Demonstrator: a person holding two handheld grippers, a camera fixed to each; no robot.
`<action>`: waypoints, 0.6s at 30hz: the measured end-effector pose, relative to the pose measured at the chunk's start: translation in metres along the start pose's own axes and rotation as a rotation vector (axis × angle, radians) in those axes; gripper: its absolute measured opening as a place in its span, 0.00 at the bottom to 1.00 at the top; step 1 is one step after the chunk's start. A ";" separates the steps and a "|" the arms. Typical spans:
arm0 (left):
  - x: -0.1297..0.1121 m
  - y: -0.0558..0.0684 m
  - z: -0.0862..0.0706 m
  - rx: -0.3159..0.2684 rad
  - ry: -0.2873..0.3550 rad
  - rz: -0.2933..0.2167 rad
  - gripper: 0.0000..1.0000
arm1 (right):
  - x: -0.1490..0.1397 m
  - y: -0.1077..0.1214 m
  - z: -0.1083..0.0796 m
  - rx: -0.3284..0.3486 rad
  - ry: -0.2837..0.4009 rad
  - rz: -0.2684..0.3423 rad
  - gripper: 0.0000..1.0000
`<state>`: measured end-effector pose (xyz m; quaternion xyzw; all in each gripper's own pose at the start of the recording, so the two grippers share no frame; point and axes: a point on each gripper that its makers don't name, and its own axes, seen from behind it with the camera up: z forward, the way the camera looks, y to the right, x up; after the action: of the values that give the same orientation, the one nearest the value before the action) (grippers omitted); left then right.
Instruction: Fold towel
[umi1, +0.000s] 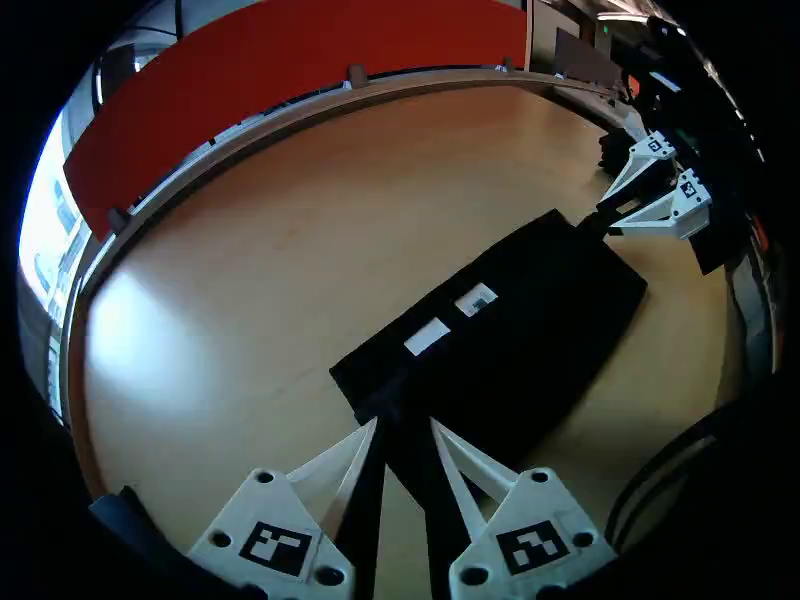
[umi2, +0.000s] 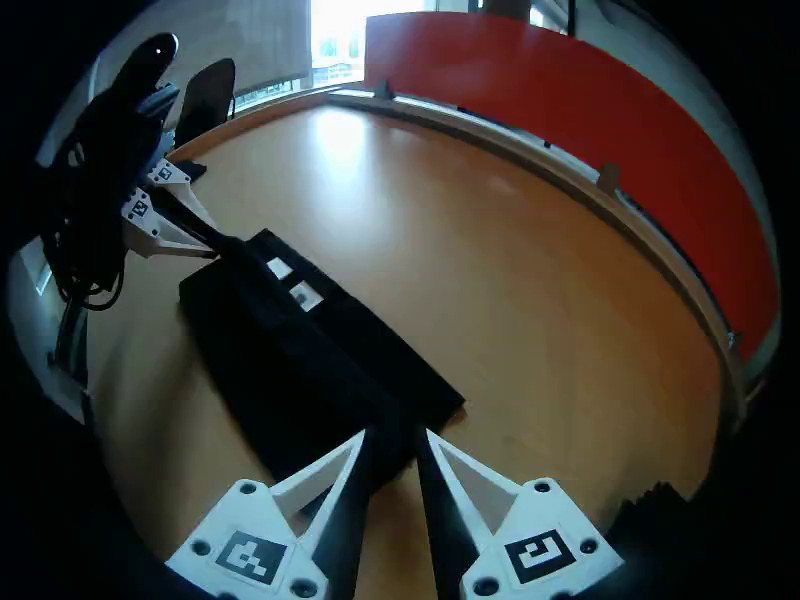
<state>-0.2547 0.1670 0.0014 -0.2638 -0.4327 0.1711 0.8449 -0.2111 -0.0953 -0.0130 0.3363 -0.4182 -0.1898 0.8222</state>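
Observation:
A black towel (umi1: 520, 320), folded into a long strip with two white labels (umi1: 428, 336) on top, lies on the wooden table (umi1: 300, 250). My left gripper (umi1: 405, 425) holds the strip's near end, its fingers shut on the cloth. At the far end the right gripper (umi1: 600, 222) pinches the other end. In the right gripper view, the same towel (umi2: 300, 360) runs away from my right gripper (umi2: 395, 440), which is shut on its near end, and the left gripper (umi2: 215, 245) clamps the far end by the labels (umi2: 305, 296).
A red partition (umi1: 280, 70) on a raised rim runs along the table's far curved edge (umi2: 560, 170). A dark chair (umi2: 205, 90) stands past the table by a bright window. A person in dark clothing (umi2: 90, 200) holds the grippers at the table's side.

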 end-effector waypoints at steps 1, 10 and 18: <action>0.000 -0.001 0.001 0.002 -0.001 0.001 0.23 | -0.001 0.002 0.001 -0.005 -0.001 0.002 0.34; 0.001 -0.011 0.010 0.025 -0.006 0.001 0.26 | -0.004 0.013 0.008 -0.039 -0.012 0.011 0.45; 0.007 -0.020 0.012 0.043 0.005 0.021 0.54 | 0.001 0.019 0.012 -0.058 0.001 0.014 0.66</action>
<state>-0.2596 0.1581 0.0230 -0.2504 -0.4240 0.1887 0.8496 -0.2198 -0.0879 0.0064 0.3096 -0.4144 -0.1957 0.8331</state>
